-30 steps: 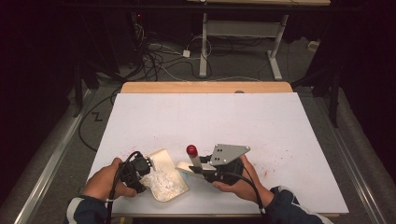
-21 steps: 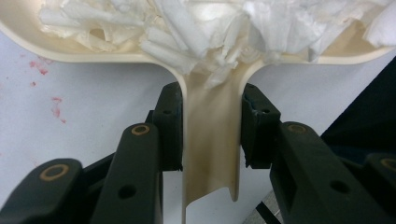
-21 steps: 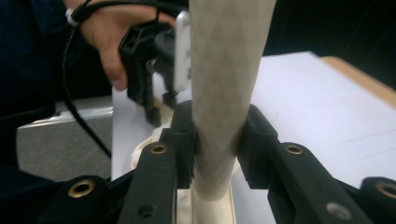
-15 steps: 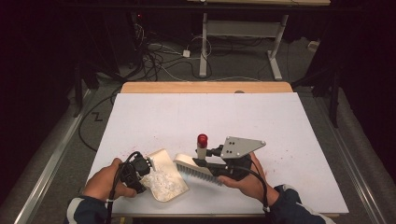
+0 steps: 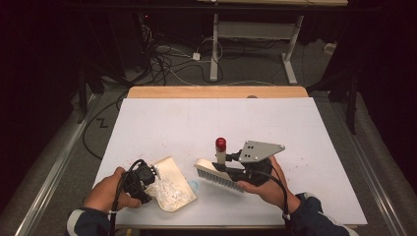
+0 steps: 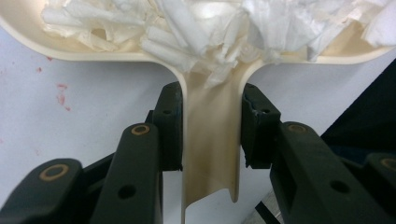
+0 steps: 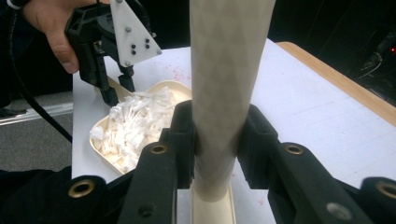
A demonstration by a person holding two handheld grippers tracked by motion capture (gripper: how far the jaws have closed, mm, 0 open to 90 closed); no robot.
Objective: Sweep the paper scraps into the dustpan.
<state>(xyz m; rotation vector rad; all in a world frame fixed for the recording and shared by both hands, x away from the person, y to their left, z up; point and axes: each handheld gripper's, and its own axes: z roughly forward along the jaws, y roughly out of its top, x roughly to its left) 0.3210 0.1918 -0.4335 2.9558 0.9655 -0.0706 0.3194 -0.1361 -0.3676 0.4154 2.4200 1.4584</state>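
From above: white table (image 5: 216, 123), red specks at right, dark room with floor cables (image 5: 167, 64) behind; far half bare, dustpan (image 5: 172, 189) near front edge. Left gripper view: left hand-held gripper (image 6: 210, 126) clamped on dustpan handle, paper scraps (image 6: 210, 28) inside. Right gripper view: right hand-held gripper (image 7: 217, 135) clamped on brush (image 7: 224, 84) handle.

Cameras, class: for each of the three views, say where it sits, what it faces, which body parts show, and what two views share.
High view: above the person's side, facing forward and down on the table; both hands show.
Left gripper view: on the left tongs, facing the dustpan.
Right gripper view: on the right tongs, facing the brush; the left hand shows.
Shared: both gripper views show the paper scraps.
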